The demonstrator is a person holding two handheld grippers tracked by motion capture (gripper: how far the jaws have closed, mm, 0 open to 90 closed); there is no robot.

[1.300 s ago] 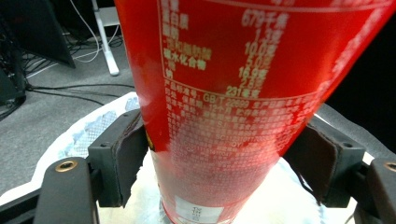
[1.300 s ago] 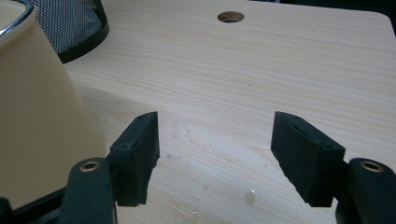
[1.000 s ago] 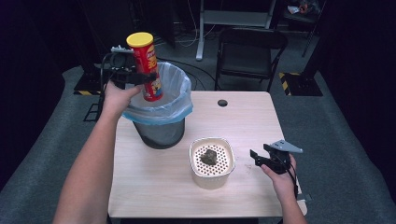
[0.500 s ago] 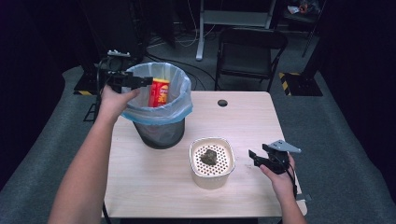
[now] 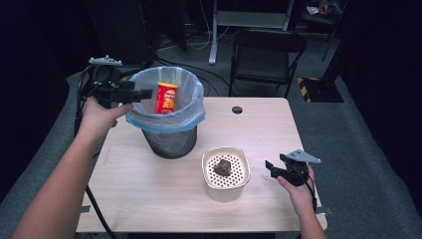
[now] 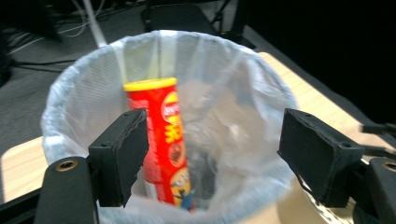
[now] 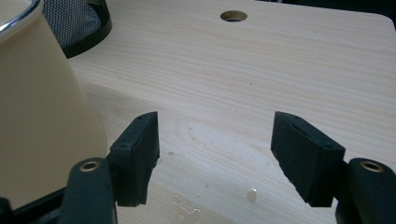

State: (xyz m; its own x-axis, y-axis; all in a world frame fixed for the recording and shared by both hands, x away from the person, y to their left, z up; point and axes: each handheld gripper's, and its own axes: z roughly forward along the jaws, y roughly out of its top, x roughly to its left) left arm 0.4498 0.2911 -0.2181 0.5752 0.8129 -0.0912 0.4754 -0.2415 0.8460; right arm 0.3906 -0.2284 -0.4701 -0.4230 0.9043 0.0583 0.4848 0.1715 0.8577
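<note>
The left gripper [image 5: 144, 93] is held level at the bin's [image 5: 191, 119] nine o'clock rim, jaws open and empty. The can [image 5: 166, 98] stands inside. At the bowl's [image 5: 225, 187] three o'clock the right gripper [image 5: 270, 168] rests low, jaws apart.

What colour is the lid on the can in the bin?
Yellow, on a red can; clearest in the left gripper view.
</note>
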